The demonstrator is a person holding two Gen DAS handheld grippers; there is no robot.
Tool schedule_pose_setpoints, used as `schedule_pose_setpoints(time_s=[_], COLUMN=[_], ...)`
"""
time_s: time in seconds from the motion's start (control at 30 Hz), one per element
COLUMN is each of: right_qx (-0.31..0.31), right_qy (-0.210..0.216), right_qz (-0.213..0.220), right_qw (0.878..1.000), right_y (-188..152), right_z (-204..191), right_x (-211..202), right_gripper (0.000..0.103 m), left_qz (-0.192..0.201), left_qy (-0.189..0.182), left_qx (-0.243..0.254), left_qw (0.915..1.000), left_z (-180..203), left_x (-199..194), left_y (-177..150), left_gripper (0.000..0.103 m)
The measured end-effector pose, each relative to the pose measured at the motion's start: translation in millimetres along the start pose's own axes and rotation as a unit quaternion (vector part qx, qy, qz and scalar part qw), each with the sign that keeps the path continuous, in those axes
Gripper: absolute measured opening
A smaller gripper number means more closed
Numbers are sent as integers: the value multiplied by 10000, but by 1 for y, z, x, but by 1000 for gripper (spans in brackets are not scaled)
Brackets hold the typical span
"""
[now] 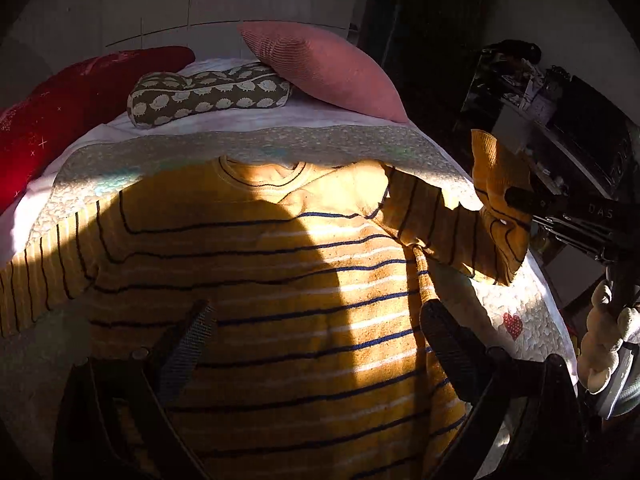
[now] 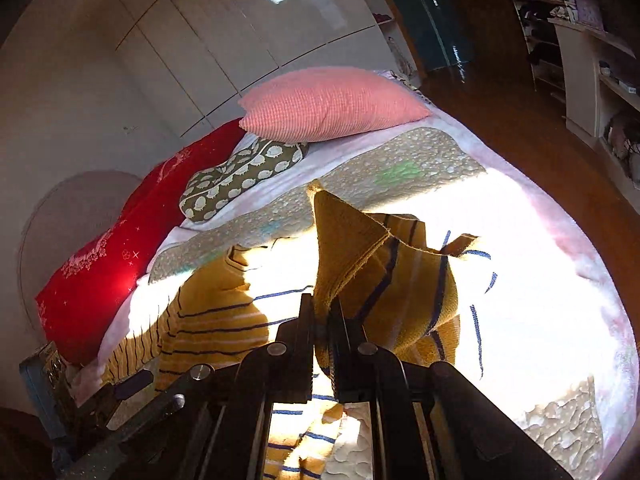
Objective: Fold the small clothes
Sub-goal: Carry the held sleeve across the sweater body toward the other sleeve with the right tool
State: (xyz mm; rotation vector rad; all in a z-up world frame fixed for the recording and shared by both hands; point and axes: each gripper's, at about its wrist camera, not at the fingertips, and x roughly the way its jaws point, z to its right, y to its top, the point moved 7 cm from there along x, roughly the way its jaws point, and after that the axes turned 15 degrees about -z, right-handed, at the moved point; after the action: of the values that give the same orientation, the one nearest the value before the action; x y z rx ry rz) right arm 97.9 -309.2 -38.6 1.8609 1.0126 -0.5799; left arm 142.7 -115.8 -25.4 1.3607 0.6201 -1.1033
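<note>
- While the yellow striped sweater (image 1: pixel 280 280) lies front-up and mostly flat on the quilted bedspread (image 1: pixel 360 140), its one sleeve (image 2: pixel 380 264) is lifted clear off the bed, cuff sticking up.
- The right gripper (image 2: pixel 322 320) has its jaws pinched tight on that sleeve, a bit below the cuff; the fabric bunches and hangs from the grip. From the left wrist view you can see the same thing off to the side, sleeve (image 1: pixel 496 208) raised with the black gripper (image 1: pixel 516 200) clamped on it.
- The left gripper (image 1: pixel 316 320) hangs over the sweater's chest with its two fingers (image 1: pixel 448 340) spread well apart, nothing between them. Can't tell if the tips actually touch the knit.
- Hard sunlight cuts across the sweater, with a big shadow down the middle.
- Further up the bed: a pink pillow (image 1: pixel 328 72), a sheep-print cushion (image 1: pixel 208 96) just beside it, and a red pillow (image 1: pixel 60 120) along the wall side.
- A soft toy (image 1: pixel 604 344) sits at the bed's edge.
</note>
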Motion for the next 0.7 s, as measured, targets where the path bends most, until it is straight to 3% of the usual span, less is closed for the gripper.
schedule_pose_setpoints(time_s=[0.23, 0.4, 0.47, 0.57, 0.63, 0.7], right_qx=[-460, -429, -473, -388, -285, -159], right_qy=[523, 889, 969, 1215, 1266, 1224], right_qz=[-871, -1629, -1862, -1751, -1382, -1049], right_qw=[9938, 9817, 9766, 9763, 9819, 9868], right_y=[-28, -54, -67, -72, -69, -66], right_z=[-96, -126, -129, -125, -112, -94], right_x=[98, 169, 184, 166, 136, 107], right_gripper=[7, 10, 16, 25, 41, 43], left_qz=[-24, -103, -128, -197, -298, -436], left_qy=[3, -121, -197, -359, -528, -669], left_qx=[-877, -1201, -1223, -1165, -1136, -1113], left_qw=[9961, 9926, 9922, 9923, 9917, 9906], left_z=[-85, -108, -112, -109, -105, -99], left_x=[-5, 4, 7, 14, 22, 34], left_y=[-6, -12, -14, -11, -9, -4], left_gripper=[102, 102, 102, 102, 102, 102])
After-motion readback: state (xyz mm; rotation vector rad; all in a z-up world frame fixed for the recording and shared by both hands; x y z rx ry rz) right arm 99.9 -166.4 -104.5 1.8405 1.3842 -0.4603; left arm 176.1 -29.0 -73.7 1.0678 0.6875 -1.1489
